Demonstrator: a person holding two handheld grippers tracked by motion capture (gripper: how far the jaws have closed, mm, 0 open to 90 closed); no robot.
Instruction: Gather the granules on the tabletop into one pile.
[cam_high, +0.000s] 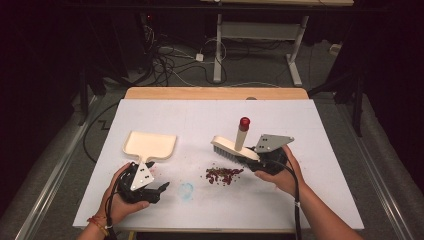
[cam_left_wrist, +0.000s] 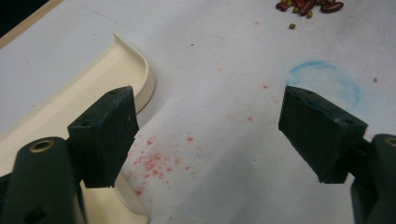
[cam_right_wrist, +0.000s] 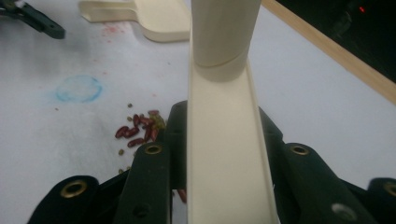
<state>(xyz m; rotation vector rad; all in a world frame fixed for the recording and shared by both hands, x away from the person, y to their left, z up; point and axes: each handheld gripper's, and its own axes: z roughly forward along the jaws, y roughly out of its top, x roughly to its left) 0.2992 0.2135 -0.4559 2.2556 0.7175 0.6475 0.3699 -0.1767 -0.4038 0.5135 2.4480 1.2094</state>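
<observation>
We hold the brush (cam_high: 235, 148) clamped in the right gripper (cam_high: 252, 161), just beside the beans (cam_high: 223, 174). Left gripper (cam_high: 162, 190) gapes wide, empty. Next we likely grab the dustpan (cam_high: 149, 145), then sweep.

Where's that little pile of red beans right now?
In the high view the beans lie mid-table, just below the brush held by the right gripper.

both grippers are black, each topped with a grey three-cornered plate dotted with small holes, and a black cable trails from each back along the forearm. the left gripper (cam_high: 161, 189) has blocky dark pads (cam_left_wrist: 109, 135) with worn edges and brass-ringed screw holes in the arms behind them; the right gripper (cam_high: 250, 159) shows the same brass eyelets. the left wrist wears red and yellow bangles (cam_high: 97, 224), and both forearms are bare of sleeves.
</observation>
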